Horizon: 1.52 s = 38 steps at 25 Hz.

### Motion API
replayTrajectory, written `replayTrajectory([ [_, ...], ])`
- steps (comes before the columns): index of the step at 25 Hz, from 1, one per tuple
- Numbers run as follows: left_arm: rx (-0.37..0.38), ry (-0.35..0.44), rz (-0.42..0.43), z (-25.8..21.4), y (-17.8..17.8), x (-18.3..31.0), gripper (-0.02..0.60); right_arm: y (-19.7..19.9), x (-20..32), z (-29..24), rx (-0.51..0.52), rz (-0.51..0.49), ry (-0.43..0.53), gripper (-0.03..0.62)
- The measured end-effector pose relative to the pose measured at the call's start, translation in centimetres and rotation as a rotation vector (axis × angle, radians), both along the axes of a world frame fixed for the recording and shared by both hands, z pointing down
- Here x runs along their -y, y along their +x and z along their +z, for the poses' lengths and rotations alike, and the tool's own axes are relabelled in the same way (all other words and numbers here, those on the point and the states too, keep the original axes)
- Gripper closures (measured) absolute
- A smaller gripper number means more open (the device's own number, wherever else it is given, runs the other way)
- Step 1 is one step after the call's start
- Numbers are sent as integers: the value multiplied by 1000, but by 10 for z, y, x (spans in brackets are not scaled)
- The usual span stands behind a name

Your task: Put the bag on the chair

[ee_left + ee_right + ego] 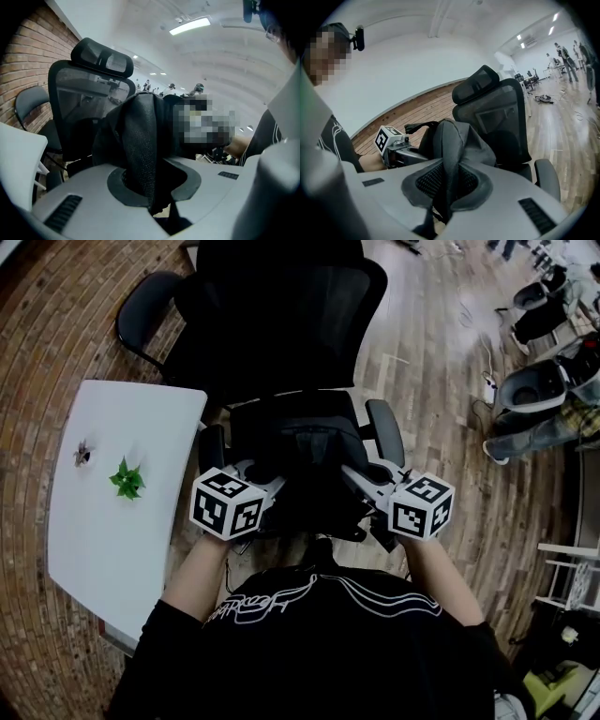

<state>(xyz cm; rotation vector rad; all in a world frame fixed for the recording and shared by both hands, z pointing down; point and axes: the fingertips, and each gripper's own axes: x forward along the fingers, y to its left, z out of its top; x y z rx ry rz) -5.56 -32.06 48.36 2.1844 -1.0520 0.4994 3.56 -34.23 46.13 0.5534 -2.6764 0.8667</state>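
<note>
Seen from my head, the room is evenly lit from overhead, with only soft shadows. The white rectangular table (122, 549) is almost blown out, while the black mesh office chair (281, 324) and the black fabric bag (300, 442) merge into one dark mass with little detail. The brown wooden floor (441, 409) bends toward the rim and the corners go black. In the left gripper view a long ceiling light strip (190, 26) glares and the near foreground is soft. The right gripper view is bright, black-edged, its far figures smeared.
</note>
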Motion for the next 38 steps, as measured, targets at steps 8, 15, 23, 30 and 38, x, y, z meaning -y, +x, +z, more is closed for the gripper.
replayTrajectory([
  [8,-1,15,-46,9,-20,66,504,-21,71,8,-30,-16,32,562],
  [15,-6,4,-23,26,-44,101,505,-46,106,25,-67,12,13,562],
  [23,-18,-8,-4,45,-63,137,505,-65,143,45,-110,82,2,560],
  [30,-9,-1,7,62,-76,157,505,-79,164,64,-166,112,9,560],
  [38,7,-8,3,94,-79,174,503,-81,183,96,-231,159,13,554],
])
